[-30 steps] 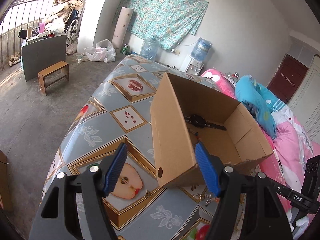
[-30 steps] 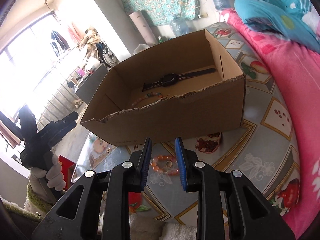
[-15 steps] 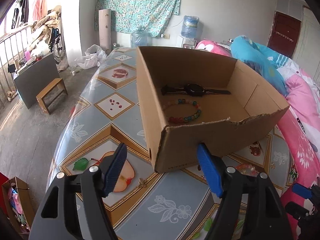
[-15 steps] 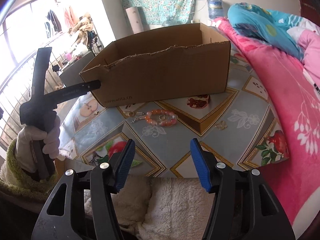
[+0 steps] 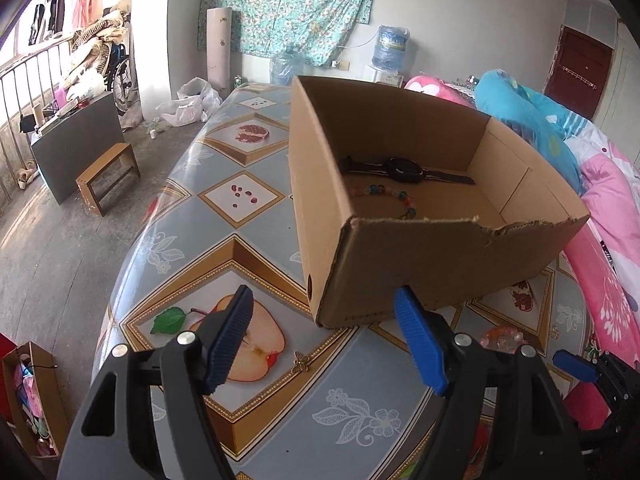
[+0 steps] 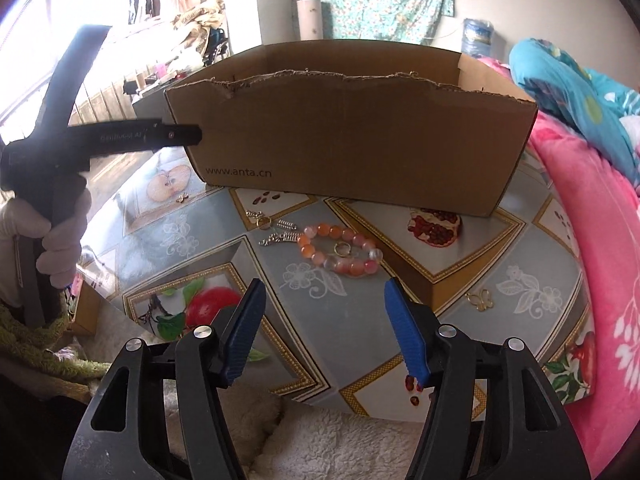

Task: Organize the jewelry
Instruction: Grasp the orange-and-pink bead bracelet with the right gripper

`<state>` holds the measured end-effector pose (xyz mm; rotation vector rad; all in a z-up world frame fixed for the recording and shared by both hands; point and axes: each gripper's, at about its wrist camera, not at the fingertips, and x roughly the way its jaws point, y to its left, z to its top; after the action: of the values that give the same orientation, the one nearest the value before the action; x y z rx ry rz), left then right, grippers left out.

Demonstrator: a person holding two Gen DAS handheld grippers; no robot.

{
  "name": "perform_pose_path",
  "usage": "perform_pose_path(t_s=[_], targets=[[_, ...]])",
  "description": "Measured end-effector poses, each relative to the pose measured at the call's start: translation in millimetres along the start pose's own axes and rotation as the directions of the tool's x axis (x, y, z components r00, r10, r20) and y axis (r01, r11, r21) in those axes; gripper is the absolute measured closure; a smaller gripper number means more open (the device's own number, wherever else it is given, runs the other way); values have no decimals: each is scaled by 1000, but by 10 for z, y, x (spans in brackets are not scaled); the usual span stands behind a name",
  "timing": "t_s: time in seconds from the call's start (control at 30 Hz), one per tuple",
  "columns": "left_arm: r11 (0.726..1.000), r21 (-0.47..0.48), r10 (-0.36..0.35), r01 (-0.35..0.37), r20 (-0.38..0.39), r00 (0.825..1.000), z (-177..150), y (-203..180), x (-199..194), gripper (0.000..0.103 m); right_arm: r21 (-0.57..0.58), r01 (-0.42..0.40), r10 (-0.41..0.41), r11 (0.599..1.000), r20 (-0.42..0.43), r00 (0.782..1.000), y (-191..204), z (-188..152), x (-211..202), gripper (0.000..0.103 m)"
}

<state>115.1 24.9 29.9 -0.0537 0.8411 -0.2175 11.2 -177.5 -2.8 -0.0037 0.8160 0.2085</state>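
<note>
The cardboard box (image 6: 352, 128) already holds a watch (image 5: 404, 168) and a bead string (image 5: 400, 200); just in front of the box lies the pink bracelet (image 6: 340, 250), where the right gripper (image 6: 324, 328), empty, jaws closing, points. The left gripper (image 5: 324, 340) hangs released by the box corner.

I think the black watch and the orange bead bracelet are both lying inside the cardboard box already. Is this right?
Only partly. The black watch is inside the cardboard box, as the left wrist view shows, with a multicoloured bead bracelet beside it. The orange bead bracelet is not in the box: the right wrist view shows it on the table, in front of the box.
</note>
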Motion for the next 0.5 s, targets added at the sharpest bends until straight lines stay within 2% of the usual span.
perform_pose_path(t_s=[0.03,0.1,0.17,0.2,0.37,0.5], targets=[[1000,-4,-4,4,-13,1000,-49,16,6,31,33,-14,14,999,-2,1000,-59,35,18,53],[1000,-1,-21,21,-34,999,-157,8,9,31,118,-38,41,992,-23,999,-212,103,75,69],[999,30,-27,29,-49,998,-273,-55,19,32,183,-52,62,982,-48,997,-356,166,146,75],[998,55,-23,26,-56,998,-328,-103,28,32,196,-51,64,979,-61,996,-393,202,187,81],[989,141,-43,53,-74,996,-500,-325,37,36,201,-51,74,978,-108,991,-456,308,318,90],[972,224,-54,68,-69,996,-559,-472,13,42,195,-47,74,980,-131,989,-445,339,399,90]])
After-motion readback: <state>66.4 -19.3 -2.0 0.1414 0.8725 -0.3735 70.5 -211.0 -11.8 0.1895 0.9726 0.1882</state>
